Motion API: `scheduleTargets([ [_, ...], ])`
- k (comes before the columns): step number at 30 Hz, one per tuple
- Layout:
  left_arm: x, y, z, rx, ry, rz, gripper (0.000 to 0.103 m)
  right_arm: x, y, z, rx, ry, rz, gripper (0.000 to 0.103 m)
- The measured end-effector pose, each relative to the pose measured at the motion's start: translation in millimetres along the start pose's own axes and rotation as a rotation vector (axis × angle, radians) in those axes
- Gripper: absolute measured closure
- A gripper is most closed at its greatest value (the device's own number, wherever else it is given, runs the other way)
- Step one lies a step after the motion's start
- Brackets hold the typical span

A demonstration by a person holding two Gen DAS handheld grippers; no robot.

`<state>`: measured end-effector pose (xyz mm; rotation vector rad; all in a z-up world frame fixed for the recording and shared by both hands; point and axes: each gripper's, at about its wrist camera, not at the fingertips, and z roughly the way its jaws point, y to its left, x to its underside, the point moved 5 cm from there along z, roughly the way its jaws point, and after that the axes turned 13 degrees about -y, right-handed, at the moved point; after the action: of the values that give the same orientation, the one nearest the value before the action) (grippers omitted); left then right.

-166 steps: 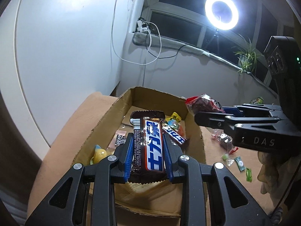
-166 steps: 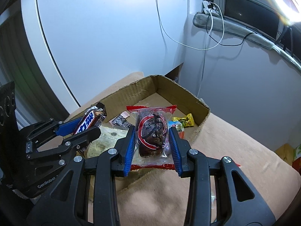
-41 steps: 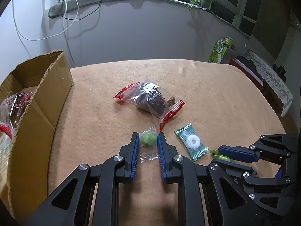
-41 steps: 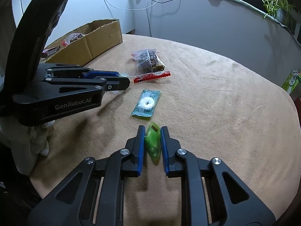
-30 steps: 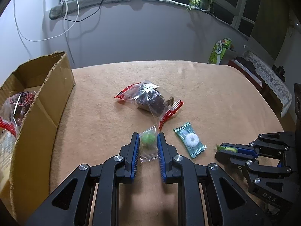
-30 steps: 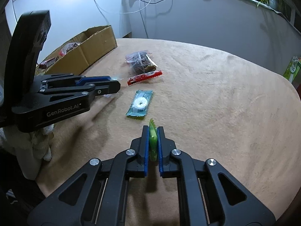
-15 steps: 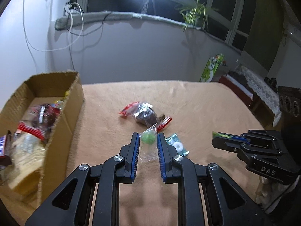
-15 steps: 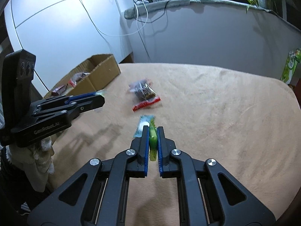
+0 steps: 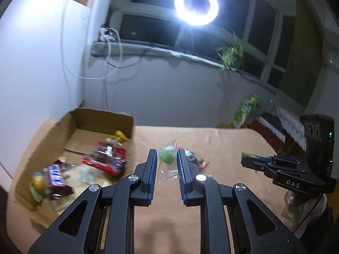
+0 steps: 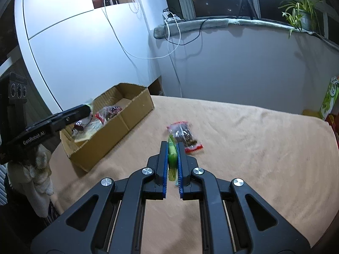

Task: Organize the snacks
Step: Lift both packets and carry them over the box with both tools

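Observation:
My left gripper is shut on a green round candy in a clear wrapper and holds it in the air beside the cardboard box. In the right wrist view the left gripper sits above the box's near end. My right gripper is shut on a flat green candy packet, lifted above the tan table; it also shows in the left wrist view. The box holds a chocolate bar, a red-edged pastry pack and other snacks.
A clear pack with a dark pastry and red edges lies on the tan cloth just past my right gripper. A green snack bag stands beyond the table's far right. White wall and windowsill lie behind.
Both grippers have risen and swung left toward the box, each still holding its candy. The box now fills more of the left wrist view.

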<state>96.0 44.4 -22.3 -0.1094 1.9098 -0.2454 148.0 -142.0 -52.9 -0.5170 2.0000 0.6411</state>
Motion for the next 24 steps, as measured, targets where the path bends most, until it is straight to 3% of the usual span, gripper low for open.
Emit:
scheduleTargets([
  [10,-11,45,-21,-0.071,-0.056,-0.054,0.086,-24,34,23,-0.059,-0.008,-0.054,0.095],
  [24,-16,95,-37,-0.164,-0.086,-0.098,0.086,-46,123,84,-0.214,0.004,-0.144,0.095],
])
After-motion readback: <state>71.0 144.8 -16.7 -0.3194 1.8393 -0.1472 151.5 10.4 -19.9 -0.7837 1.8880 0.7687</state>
